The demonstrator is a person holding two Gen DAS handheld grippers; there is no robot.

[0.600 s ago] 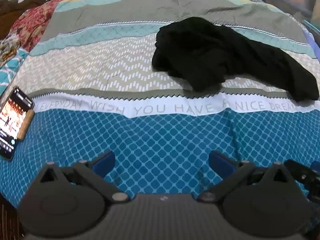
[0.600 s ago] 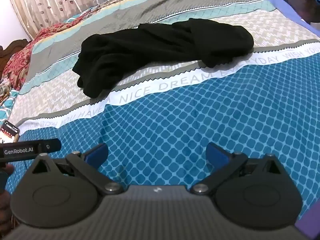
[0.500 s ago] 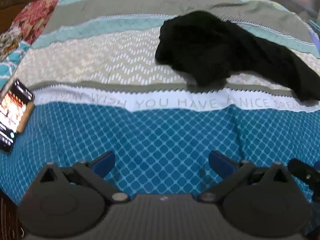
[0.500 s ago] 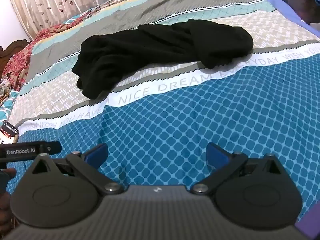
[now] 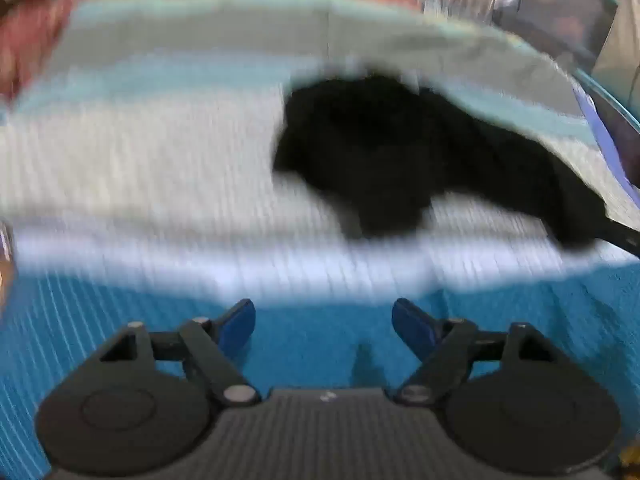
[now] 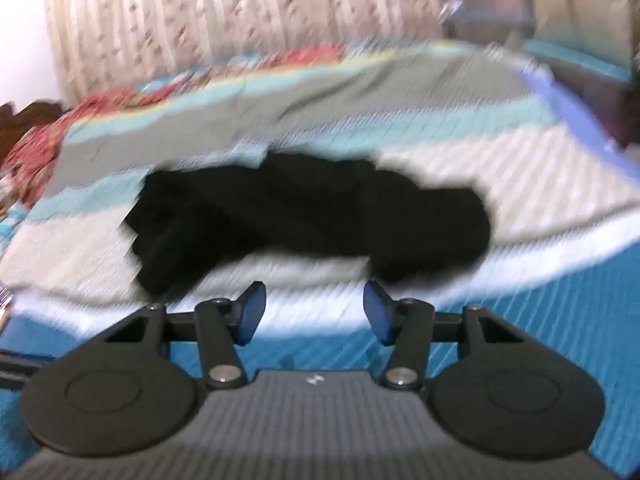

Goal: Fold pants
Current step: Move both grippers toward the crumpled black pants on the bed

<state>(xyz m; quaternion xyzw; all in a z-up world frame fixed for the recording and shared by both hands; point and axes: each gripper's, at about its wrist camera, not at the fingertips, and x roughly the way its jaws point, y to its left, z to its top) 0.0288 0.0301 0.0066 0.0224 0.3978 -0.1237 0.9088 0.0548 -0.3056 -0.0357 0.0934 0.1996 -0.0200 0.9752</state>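
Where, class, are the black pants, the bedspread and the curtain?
black pants (image 6: 304,216), right wrist view, middle of the crumpled heap.
bedspread (image 5: 320,352), left wrist view, bare blue band.
curtain (image 6: 240,12), right wrist view, pleated middle.

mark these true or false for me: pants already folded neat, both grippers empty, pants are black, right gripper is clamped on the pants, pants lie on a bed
1. The pants are folded neatly: false, they lie in a crumpled heap.
2. Both grippers are empty: true, nothing sits between the fingers of the left gripper or the right gripper.
3. The pants are black: true.
4. The right gripper is clamped on the pants: false, its fingers stand apart, short of the cloth.
5. The pants lie on a bed: true, on the patterned bedspread.
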